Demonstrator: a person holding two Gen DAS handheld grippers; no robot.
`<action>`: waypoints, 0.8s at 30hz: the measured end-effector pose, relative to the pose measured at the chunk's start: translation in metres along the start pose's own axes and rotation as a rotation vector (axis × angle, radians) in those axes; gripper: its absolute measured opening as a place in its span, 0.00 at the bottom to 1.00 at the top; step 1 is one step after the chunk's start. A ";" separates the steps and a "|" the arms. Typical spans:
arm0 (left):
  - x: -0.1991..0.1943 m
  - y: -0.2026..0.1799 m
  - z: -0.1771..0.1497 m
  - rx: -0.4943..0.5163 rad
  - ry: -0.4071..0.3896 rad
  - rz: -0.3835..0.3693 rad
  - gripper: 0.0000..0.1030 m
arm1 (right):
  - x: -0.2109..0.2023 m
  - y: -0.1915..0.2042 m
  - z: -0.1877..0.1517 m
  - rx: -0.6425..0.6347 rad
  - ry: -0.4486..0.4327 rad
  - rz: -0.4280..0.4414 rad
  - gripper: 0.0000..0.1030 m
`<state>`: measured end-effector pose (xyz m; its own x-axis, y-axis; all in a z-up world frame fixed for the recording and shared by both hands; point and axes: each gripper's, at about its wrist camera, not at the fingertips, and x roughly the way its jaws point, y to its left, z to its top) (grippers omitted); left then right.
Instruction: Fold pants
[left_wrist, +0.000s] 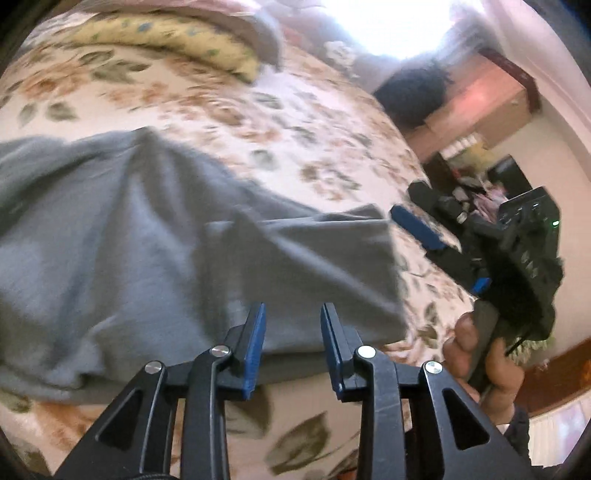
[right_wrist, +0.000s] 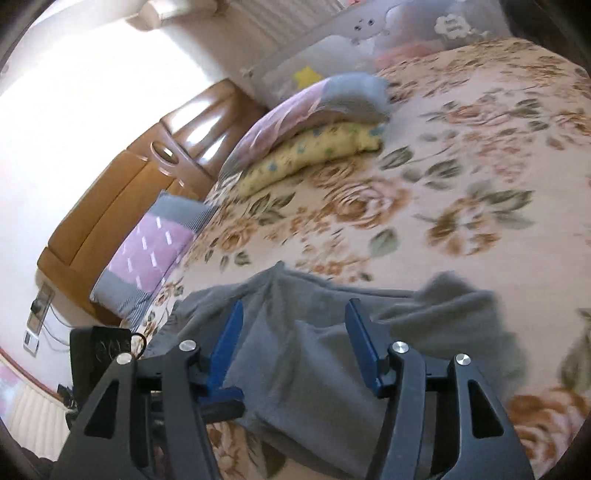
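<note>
Grey pants (left_wrist: 147, 229); cream bedspread (right_wrist: 461, 177), orange roses, green leaves; yellow pillow (right_wrist: 314, 155), blue dots; blue fingers (left_wrist: 255, 347).

Probably bedroom: floral bed (right_wrist: 461, 177), pillows (right_wrist: 317, 147)

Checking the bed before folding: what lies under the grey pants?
The grey cotton pants lie on the floral-printed bedspread, which shows all around them. Anything beneath the fabric itself is covered.

Left claw (left_wrist: 293, 332) agape (blue pads parted), right claw (right_wrist: 293, 332) likewise spread wide
</note>
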<state>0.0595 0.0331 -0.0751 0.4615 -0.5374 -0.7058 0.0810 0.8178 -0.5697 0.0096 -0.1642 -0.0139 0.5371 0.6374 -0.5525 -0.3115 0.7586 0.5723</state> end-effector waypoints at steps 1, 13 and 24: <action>0.005 -0.007 0.001 0.018 0.003 -0.005 0.31 | -0.005 -0.005 -0.001 0.008 0.003 -0.003 0.53; 0.066 0.005 -0.016 -0.024 0.130 0.021 0.32 | 0.053 -0.089 -0.017 0.177 0.195 -0.260 0.08; -0.040 0.055 -0.018 -0.157 -0.094 0.066 0.44 | 0.058 0.019 -0.007 -0.052 0.227 -0.138 0.37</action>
<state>0.0298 0.0957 -0.0855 0.5422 -0.4559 -0.7059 -0.0880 0.8046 -0.5872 0.0291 -0.1115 -0.0392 0.3897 0.5372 -0.7480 -0.2909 0.8425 0.4534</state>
